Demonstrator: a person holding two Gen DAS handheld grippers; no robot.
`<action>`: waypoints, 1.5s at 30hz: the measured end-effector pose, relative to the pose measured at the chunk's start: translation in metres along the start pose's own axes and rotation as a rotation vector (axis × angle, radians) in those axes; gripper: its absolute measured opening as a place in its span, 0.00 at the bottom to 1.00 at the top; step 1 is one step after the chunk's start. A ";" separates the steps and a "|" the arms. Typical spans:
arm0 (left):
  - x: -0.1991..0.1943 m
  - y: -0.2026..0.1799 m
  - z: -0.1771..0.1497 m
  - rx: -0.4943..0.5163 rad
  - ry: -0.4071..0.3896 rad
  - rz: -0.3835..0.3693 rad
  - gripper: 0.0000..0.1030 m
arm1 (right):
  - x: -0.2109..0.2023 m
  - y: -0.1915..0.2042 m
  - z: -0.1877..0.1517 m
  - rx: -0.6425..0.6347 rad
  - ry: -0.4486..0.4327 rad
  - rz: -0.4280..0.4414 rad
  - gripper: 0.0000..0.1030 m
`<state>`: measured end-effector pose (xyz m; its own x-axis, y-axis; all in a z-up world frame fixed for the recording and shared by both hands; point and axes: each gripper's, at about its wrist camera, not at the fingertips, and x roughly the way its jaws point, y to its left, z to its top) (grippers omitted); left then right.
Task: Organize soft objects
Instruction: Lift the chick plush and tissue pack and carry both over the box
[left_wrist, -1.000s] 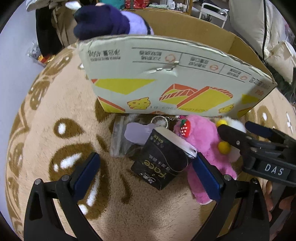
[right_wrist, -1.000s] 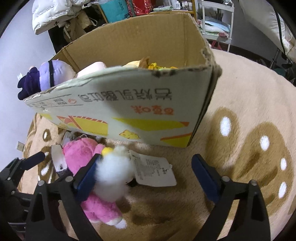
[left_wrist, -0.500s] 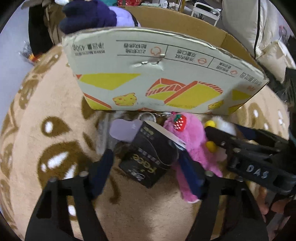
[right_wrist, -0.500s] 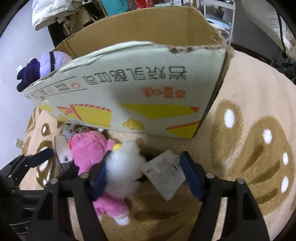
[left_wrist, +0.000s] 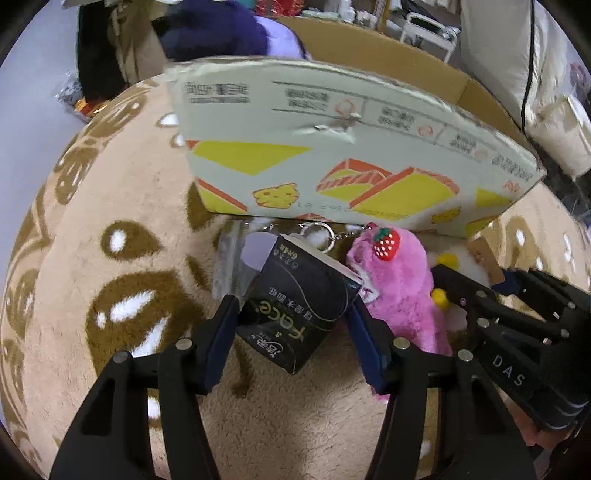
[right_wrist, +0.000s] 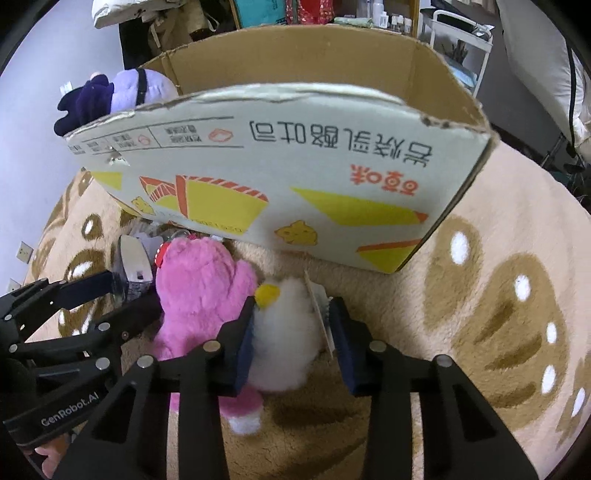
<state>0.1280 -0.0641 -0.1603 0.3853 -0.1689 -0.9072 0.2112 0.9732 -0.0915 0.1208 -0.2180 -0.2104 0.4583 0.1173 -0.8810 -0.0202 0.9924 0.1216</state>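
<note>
Both hand-held grippers have just been closing: left hand-held gripper (left_wrist: 291, 328) clamps the black tissue pack (left_wrist: 295, 306), right hand-held gripper (right_wrist: 293, 332) the white plush (right_wrist: 286, 343), on the rug (right_wrist: 498, 229) before the box (right_wrist: 295, 166). Risk: the pinched paper tag (right_wrist: 319, 314) lets the plush slip.

ahead: cardboard box (right_wrist: 280, 177) wall blocks | left: pink plush (right_wrist: 199, 288) crowds | right: rug (right_wrist: 498, 332) open

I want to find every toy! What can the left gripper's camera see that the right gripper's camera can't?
Only the left view shows the black tissue pack's printed face, squeezed by the left gripper, whose jaws just closed. Only the right view shows the white fluffy toy whole, pressed in the just-closed right gripper. Both show the pink plush, cardboard box and rug.
</note>
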 end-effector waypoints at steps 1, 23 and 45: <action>-0.003 0.003 -0.001 -0.016 -0.008 -0.001 0.56 | -0.005 0.003 -0.006 -0.006 -0.011 -0.004 0.35; -0.051 0.016 -0.005 -0.073 -0.179 0.146 0.56 | -0.057 -0.034 -0.003 0.098 -0.142 0.142 0.15; -0.135 -0.019 -0.002 0.109 -0.564 0.194 0.56 | -0.142 -0.058 0.006 0.157 -0.426 0.105 0.15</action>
<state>0.0705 -0.0600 -0.0371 0.8365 -0.0754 -0.5428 0.1685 0.9779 0.1238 0.0616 -0.2922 -0.0895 0.7856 0.1583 -0.5981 0.0335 0.9544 0.2967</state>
